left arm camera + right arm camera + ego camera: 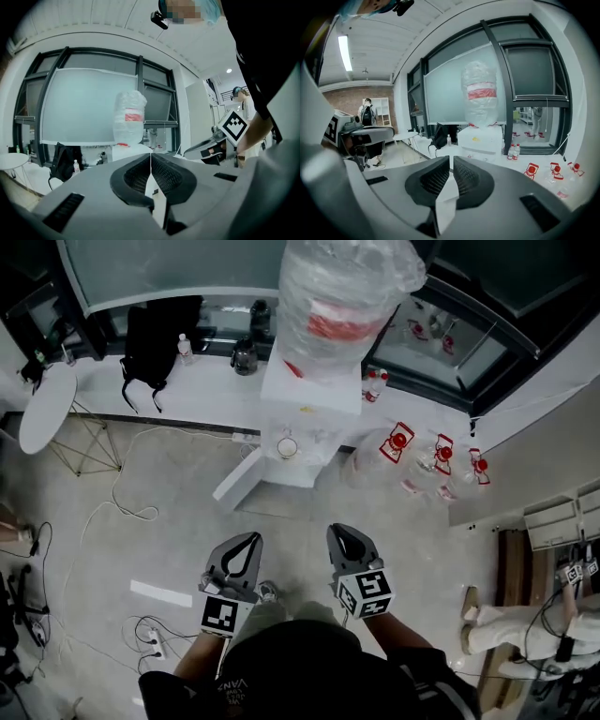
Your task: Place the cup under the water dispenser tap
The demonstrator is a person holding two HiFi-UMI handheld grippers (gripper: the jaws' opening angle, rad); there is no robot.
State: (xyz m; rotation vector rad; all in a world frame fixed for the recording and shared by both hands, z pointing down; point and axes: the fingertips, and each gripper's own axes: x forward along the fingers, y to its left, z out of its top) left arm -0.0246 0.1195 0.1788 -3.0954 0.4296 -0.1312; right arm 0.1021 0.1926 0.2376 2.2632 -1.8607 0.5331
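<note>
The white water dispenser (311,390) stands against the window ledge, with a plastic-wrapped bottle (342,296) on top. A small white cup (287,447) stands in its tap recess. Both grippers hover over the floor well short of the dispenser, pointing toward it. My left gripper (247,538) is shut, its tips touching with nothing between them (150,154). My right gripper (341,531) has its jaws drawn almost together and holds nothing (451,158). The dispenser (127,151) (480,138) shows far ahead in both gripper views, and the cup is not visible in either.
A black backpack (161,329) and small bottles sit on the white ledge. A round white table (47,407) stands at the left. Empty water jugs (436,460) lie on the floor right of the dispenser. Cables (127,512) and a power strip (155,643) lie at the left.
</note>
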